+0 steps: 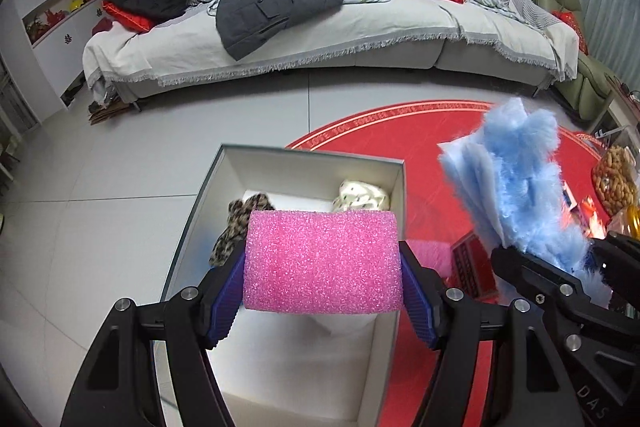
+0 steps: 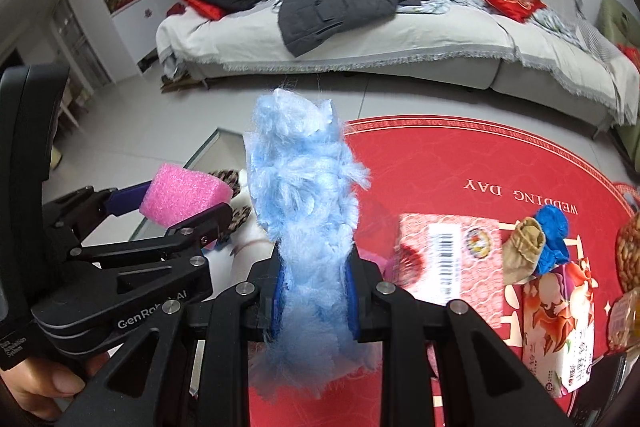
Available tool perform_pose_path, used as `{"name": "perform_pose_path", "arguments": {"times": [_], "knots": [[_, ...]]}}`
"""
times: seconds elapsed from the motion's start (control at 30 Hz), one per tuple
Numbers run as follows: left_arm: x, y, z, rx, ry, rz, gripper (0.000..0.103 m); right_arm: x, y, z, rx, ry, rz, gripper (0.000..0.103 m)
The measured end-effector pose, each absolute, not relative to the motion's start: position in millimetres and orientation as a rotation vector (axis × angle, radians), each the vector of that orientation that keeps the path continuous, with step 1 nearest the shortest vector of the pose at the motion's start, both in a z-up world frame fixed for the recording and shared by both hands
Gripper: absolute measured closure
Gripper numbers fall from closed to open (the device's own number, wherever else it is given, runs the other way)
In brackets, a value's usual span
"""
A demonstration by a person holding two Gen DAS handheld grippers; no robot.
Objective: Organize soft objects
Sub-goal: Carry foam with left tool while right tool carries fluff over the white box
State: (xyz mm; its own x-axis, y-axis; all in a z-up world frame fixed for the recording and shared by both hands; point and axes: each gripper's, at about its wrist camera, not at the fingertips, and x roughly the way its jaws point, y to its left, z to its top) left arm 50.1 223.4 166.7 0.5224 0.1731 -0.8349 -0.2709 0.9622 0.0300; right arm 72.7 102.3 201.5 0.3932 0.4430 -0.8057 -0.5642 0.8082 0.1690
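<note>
My left gripper (image 1: 322,291) is shut on a pink sponge (image 1: 322,261) and holds it above an open white box (image 1: 304,163). The box holds a leopard-print cloth (image 1: 236,223) and a cream spotted cloth (image 1: 362,197). My right gripper (image 2: 314,291) is shut on a fluffy light-blue duster cloth (image 2: 304,195) that stands upright, just right of the box. In the left wrist view the blue cloth (image 1: 516,183) and the right gripper (image 1: 576,267) show at the right. The left gripper (image 2: 176,207) with the sponge (image 2: 182,199) shows at the left of the right wrist view.
A red round mat (image 2: 480,163) covers the table under the right gripper. On it lie a red packet with a barcode (image 2: 448,251), a tan sock and blue cloth (image 2: 536,243), a tissue pack (image 2: 560,323) and nuts (image 1: 614,183). A sofa (image 1: 320,39) with clothes stands behind.
</note>
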Motion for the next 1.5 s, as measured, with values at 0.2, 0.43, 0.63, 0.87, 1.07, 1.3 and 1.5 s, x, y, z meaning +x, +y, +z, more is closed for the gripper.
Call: {"name": "perform_pose_path", "arguments": {"times": [0.2, 0.43, 0.63, 0.87, 1.07, 1.3, 1.5], "knots": [[34.0, 228.3, 159.7, -0.080, 1.021, 0.293, 0.032, 49.3, 117.0, 196.7, -0.204, 0.976, 0.684, 0.077], [14.0, 244.8, 150.2, -0.102, 1.060, 0.316, 0.032, 35.5, 129.6, 191.6, -0.257, 0.991, 0.734, 0.077], [-0.3, 257.8, 143.4, -0.127, 1.076, 0.330, 0.032, 24.7, 141.2, 185.9, -0.290, 1.003, 0.782, 0.077], [-20.5, 271.4, 134.1, -0.151, 1.091, 0.354, 0.032, 6.1, 149.8, 176.1, -0.332, 1.019, 0.831, 0.077], [-38.1, 282.8, 124.2, -0.191, 1.108, 0.379, 0.032, -5.9, 160.0, 167.1, -0.348, 1.046, 0.870, 0.077], [-50.5, 285.7, 123.3, -0.214, 1.099, 0.374, 0.032, -14.1, 166.2, 159.6, -0.350, 1.078, 0.907, 0.077], [-48.9, 286.2, 122.5, -0.196, 1.099, 0.371, 0.032, -13.2, 168.9, 155.4, -0.345, 1.091, 0.906, 0.077]]}}
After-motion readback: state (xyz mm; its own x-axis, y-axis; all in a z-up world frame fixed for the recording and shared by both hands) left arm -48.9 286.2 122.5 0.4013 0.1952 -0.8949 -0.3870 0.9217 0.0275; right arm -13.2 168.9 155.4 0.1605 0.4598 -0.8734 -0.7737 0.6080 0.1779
